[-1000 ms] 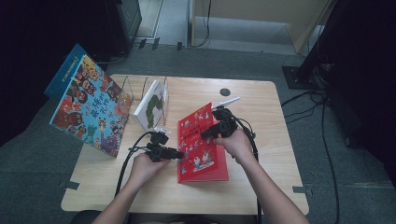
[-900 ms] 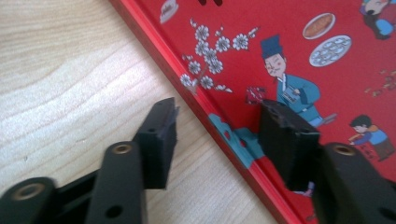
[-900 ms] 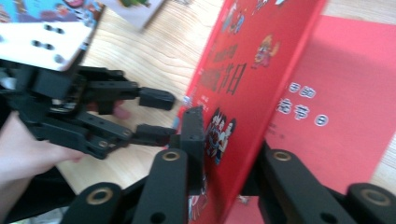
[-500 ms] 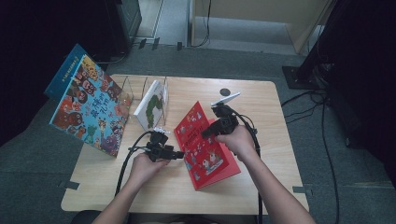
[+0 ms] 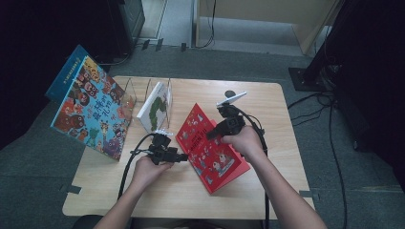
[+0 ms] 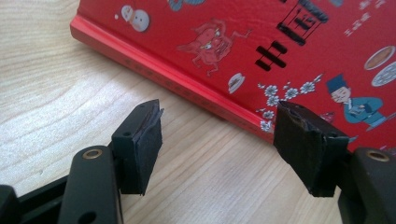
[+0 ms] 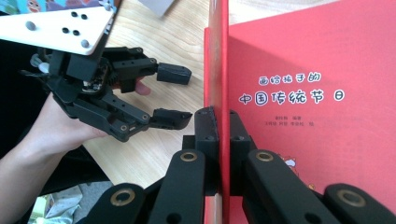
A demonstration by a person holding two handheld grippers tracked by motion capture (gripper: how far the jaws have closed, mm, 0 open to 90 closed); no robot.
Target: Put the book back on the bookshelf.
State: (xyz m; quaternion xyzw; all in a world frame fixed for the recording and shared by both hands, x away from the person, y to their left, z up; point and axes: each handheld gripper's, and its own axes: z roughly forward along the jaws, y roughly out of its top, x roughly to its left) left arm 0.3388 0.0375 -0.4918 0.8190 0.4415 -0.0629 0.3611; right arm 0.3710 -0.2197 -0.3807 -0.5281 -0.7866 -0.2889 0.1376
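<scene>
A red picture book [image 5: 212, 155] lies slanted on the wooden table [image 5: 267, 124]. My right gripper [image 5: 211, 134] is shut on the edge of its front cover [image 7: 216, 56], which stands raised edge-on between the jaws [image 7: 218, 116]; the jaws have just closed on it. A red inner page with white title characters [image 7: 308, 93] shows beside the cover. My left gripper [image 5: 184, 156] sits at the book's left edge, its jaws having just opened. In the left gripper view it [image 6: 219, 126] is open, with bare table between its pads and the book's spine [image 6: 187, 79] just beyond.
A large colourful picture book [image 5: 93, 114] leans at the table's left edge. A white book with a green picture [image 5: 155, 105] stands in a clear rack behind the left hand. A small dark round thing [image 5: 230, 94] lies near the table's far edge.
The red book has swung so its near end points right, and its cover is lifted. The right gripper has closed on the cover. The left gripper has let go and stands wider.
</scene>
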